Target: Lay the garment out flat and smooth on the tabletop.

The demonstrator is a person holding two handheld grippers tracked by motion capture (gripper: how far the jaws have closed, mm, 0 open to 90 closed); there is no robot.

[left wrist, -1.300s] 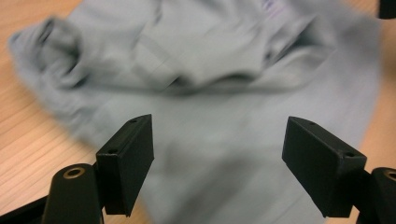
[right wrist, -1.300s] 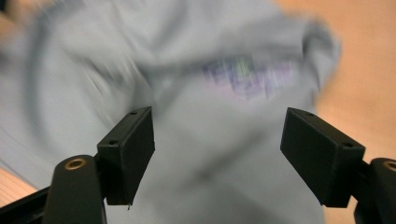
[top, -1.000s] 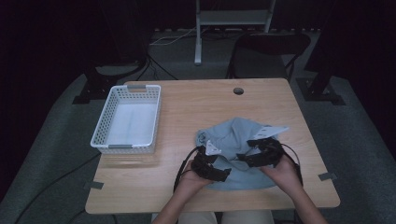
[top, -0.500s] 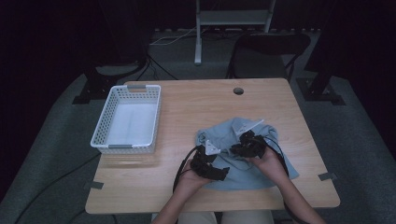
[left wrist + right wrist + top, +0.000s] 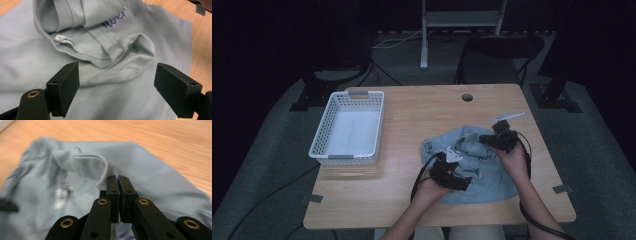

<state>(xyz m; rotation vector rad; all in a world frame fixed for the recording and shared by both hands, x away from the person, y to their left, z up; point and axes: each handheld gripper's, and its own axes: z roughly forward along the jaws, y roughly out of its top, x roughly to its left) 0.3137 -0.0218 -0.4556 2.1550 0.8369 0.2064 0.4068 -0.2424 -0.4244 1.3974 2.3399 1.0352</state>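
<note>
The light blue shirt lies crumpled on the near right of the table. It looks soft and floppy. The right gripper pinches its collar edge; the left gripper hangs wide open above it.

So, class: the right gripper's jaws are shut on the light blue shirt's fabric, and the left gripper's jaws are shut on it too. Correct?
Not quite. The left gripper stands open over the light blue shirt, as the left gripper view shows. The right gripper is shut on it.
</note>
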